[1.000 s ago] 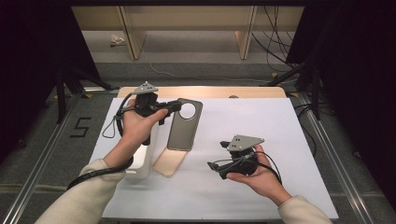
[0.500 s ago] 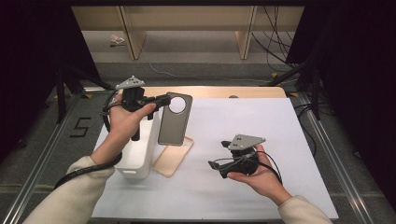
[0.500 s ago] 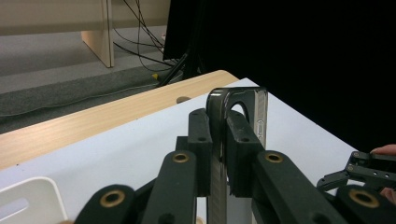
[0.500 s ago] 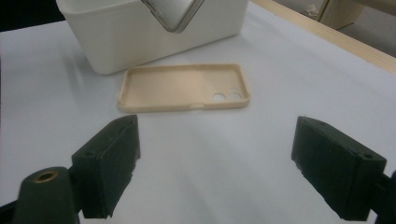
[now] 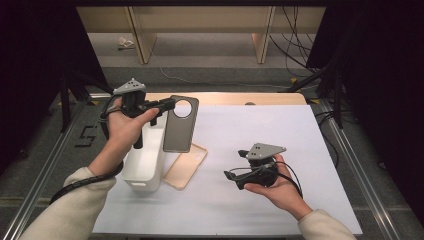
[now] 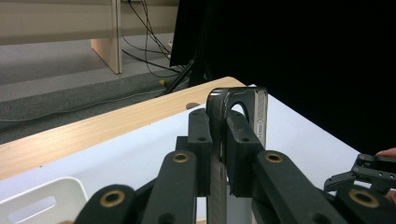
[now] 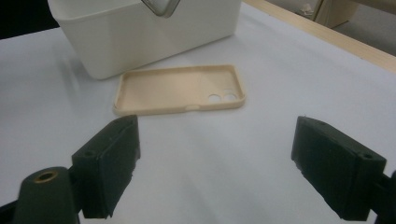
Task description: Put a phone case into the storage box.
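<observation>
My left gripper (image 5: pixel 167 105) is shut on the top edge of a grey phone case (image 5: pixel 180 125) with a round camera hole, which hangs upright in the air beside the white bin (image 5: pixel 145 167). In the left gripper view the case (image 6: pixel 236 100) stands edge-on between the two pads (image 6: pixel 201 140). A beige phone case (image 5: pixel 186 165) lies open side up on the white mat, right of the bin; it is also seen ahead of my right gripper (image 7: pixel 215 163) as the beige case (image 7: pixel 180 88). My right gripper (image 5: pixel 231 176) rests low on the mat, open and holding nothing.
The white mat (image 5: pixel 280 130) covers a wooden table (image 5: pixel 235 98) whose far edge shows bare wood. Metal rails (image 5: pixel 350 155) run along both sides. The white bin's wall (image 7: pixel 140 32) stands just behind the beige case. Cables lie on the floor beyond.
My left gripper has carried the grey case left and slightly up, off the beige case's end and toward the bin. The right gripper has stayed in place.
</observation>
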The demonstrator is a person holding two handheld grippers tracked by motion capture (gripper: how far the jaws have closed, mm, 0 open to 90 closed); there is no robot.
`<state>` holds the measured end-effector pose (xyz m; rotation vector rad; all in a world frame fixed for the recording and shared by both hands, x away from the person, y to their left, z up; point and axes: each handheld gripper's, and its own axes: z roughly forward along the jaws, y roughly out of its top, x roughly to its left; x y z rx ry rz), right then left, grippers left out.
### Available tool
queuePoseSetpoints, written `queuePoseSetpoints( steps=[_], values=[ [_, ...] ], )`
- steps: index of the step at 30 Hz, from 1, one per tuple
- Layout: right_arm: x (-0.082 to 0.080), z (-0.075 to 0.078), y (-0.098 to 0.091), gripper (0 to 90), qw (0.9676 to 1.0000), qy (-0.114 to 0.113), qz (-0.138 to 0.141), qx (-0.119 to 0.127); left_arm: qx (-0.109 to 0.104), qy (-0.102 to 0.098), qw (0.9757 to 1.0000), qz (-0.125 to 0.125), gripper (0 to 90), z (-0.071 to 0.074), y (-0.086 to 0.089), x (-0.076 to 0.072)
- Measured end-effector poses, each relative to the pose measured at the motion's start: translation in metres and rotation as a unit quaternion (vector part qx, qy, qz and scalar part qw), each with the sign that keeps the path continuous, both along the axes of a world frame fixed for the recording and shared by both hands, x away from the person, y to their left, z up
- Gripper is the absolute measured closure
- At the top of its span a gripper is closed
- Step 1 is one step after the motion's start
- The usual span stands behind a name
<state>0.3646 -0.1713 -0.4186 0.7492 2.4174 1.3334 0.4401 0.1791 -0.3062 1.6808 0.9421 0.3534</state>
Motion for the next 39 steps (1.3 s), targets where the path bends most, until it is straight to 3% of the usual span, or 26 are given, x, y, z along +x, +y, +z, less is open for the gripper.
queuePoseSetpoints(
  steps=[39],
  values=[
    [0.002, -0.001, -0.003, 16.3, 0.9999, 0.004, -0.009, 0.008, -0.004, -0.007, 0.9997, 0.022, 81.9, 0.005, 0.033, 0.01]
  ],
)
